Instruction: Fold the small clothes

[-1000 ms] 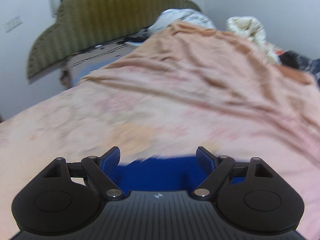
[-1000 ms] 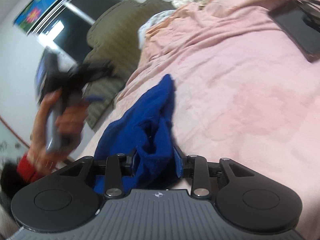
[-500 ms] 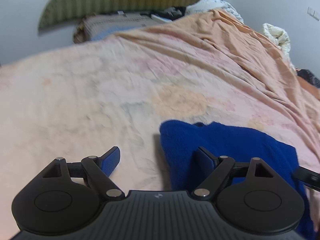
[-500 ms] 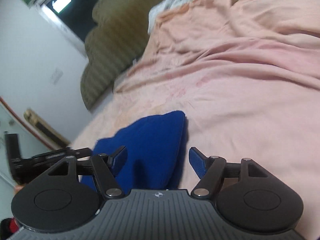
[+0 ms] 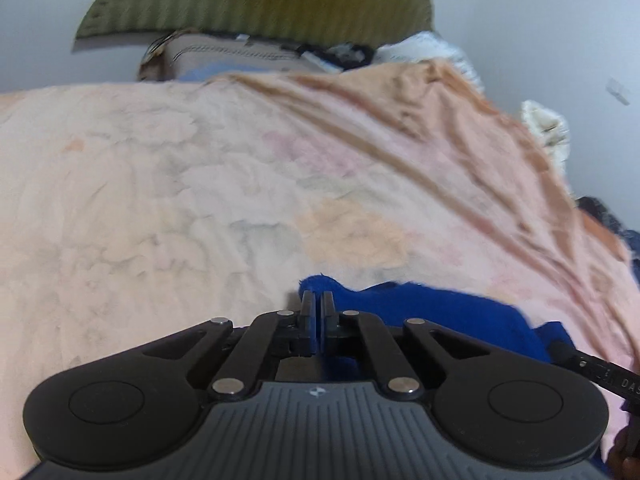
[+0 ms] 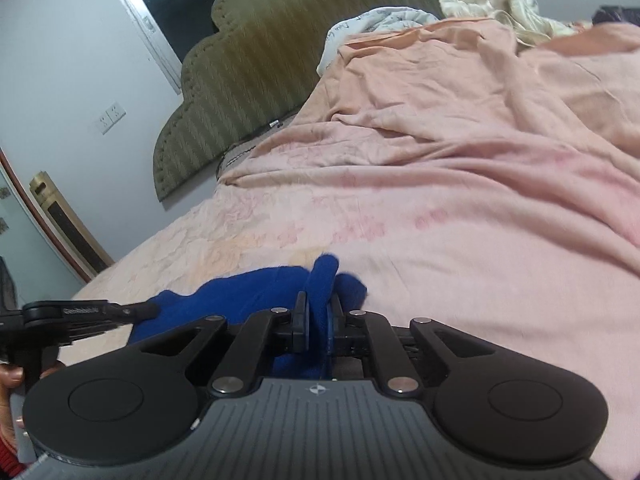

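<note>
A small blue garment (image 5: 448, 312) lies on the pink bedspread (image 5: 200, 184), close in front of both grippers. My left gripper (image 5: 318, 300) is shut on its left corner, with blue cloth pinched between the fingers. My right gripper (image 6: 318, 300) is shut on a bunched fold of the same blue garment (image 6: 256, 284) at its right end. The left gripper (image 6: 152, 309) shows at the left of the right wrist view, on the garment's far end. Part of the right gripper (image 5: 592, 368) shows at the right edge of the left wrist view.
An olive padded headboard (image 6: 248, 64) stands at the head of the bed. Crumpled white and cream bedding (image 6: 496, 0) is piled at the far side. The pink bedspread (image 6: 460, 184) is wrinkled, with raised folds toward the right. A pillow (image 5: 224, 56) lies by the headboard.
Both grippers were open half a second ago and have closed on the blue garment, one at each end. The garment now lies spread low on the bed between them.
</note>
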{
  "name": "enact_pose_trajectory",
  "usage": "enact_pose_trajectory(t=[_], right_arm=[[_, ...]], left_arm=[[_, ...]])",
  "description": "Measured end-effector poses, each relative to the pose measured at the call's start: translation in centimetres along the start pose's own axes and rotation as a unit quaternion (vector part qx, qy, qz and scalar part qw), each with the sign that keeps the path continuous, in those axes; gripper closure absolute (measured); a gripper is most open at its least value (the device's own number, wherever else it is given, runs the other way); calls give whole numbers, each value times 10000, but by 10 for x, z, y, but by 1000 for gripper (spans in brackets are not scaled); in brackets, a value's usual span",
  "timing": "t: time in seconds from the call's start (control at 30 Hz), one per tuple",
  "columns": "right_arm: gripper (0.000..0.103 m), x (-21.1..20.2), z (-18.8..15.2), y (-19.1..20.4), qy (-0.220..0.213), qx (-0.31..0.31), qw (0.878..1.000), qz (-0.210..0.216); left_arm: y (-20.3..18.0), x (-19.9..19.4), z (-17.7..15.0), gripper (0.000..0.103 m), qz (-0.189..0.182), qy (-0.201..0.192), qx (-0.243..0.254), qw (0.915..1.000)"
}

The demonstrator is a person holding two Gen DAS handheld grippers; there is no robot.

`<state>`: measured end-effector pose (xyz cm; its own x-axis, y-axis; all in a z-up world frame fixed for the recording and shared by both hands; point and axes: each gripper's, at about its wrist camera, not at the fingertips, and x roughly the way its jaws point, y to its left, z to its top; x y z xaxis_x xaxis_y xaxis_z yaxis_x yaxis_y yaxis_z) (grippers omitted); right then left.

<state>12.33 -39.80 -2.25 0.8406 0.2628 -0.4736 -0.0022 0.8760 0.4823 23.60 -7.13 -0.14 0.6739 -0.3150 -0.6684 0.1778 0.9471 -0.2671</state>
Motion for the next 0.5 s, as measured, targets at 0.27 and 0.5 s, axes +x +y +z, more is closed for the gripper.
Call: enact_pose_trajectory(t=[0.27,0.5], right_arm=[[56,-34,-6,9,-113,-210,9983,-537],[23,-107,-50,44,130,-765,9968,169]], left_arm=[[-25,-53,-21,96,722,-208,1006,9921],[-46,-99,-87,19,752,-108,1569,9847]])
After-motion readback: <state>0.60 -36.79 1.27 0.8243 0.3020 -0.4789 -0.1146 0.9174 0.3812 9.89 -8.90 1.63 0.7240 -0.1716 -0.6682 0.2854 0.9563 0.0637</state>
